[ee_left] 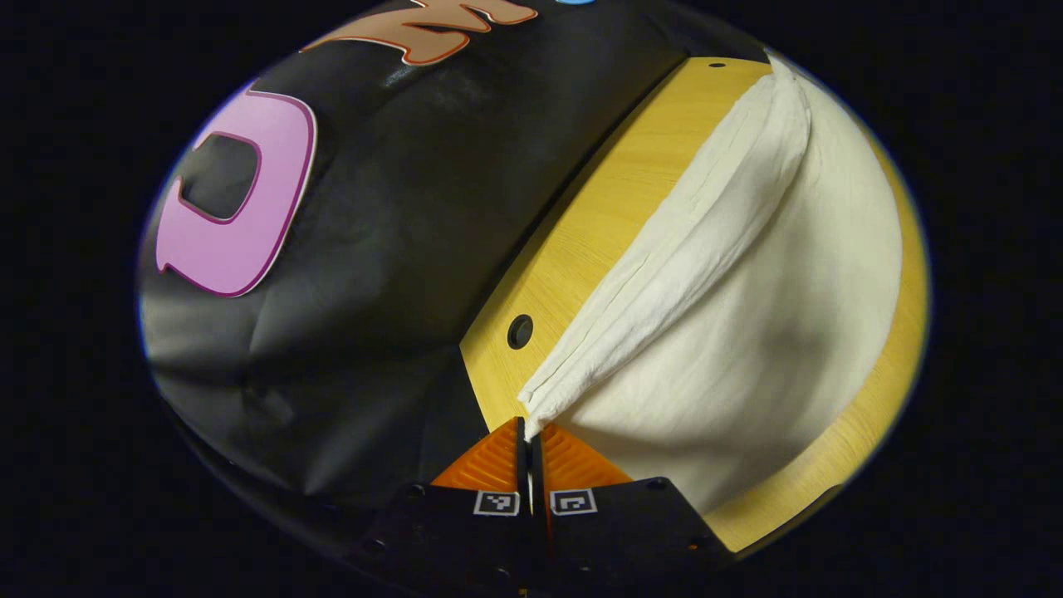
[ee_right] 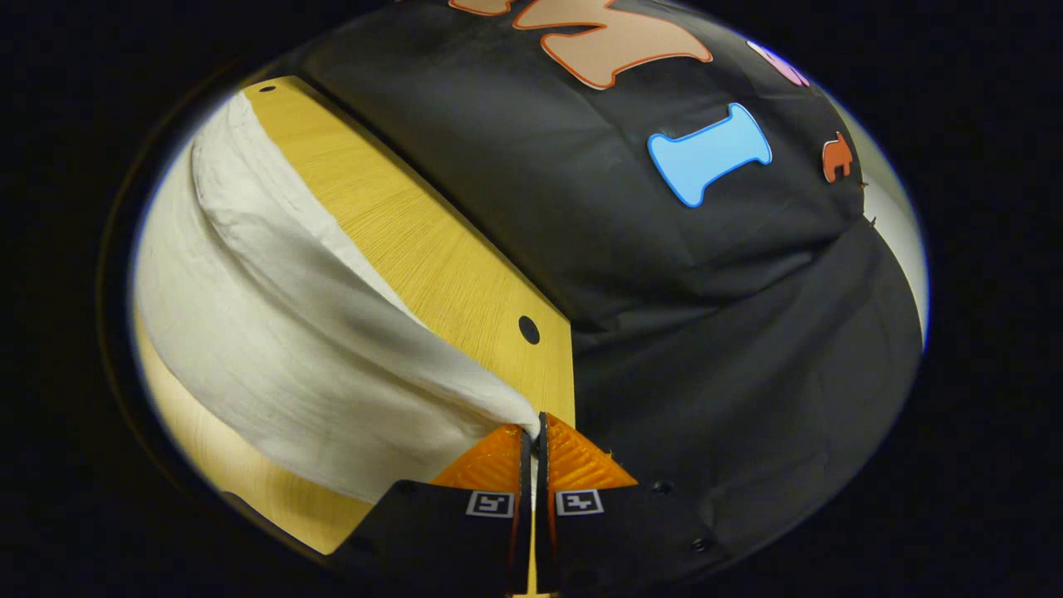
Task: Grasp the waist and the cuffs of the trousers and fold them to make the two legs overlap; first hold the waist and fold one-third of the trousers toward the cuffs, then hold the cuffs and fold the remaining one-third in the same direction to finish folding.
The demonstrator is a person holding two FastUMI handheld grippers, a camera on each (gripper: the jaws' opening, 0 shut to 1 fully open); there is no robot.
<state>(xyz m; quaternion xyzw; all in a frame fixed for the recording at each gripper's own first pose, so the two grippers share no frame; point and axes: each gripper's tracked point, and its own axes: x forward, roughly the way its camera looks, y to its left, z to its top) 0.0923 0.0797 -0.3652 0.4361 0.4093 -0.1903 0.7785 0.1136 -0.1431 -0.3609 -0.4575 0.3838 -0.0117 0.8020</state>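
The white trousers point(ee_left: 747, 316) lie on the yellow wooden table point(ee_left: 598, 216), with one edge lifted off it. In the left gripper view my left gripper point(ee_left: 528, 428) is shut on a bunched corner of the cloth, which rises from the fingertips toward the upper right. In the right gripper view my right gripper point(ee_right: 534, 425) is shut on another corner of the trousers point(ee_right: 274, 349), and the cloth stretches away up and to the left over the table point(ee_right: 415, 241). Whether the held ends are waist or cuffs is not visible.
The black cloth wall point(ee_left: 399, 208) hangs close behind the table's far edge. A round hole point(ee_left: 520, 331) sits in the tabletop near the left gripper, and another hole point(ee_right: 529, 329) near the right one. Bare wood shows between trousers and wall.
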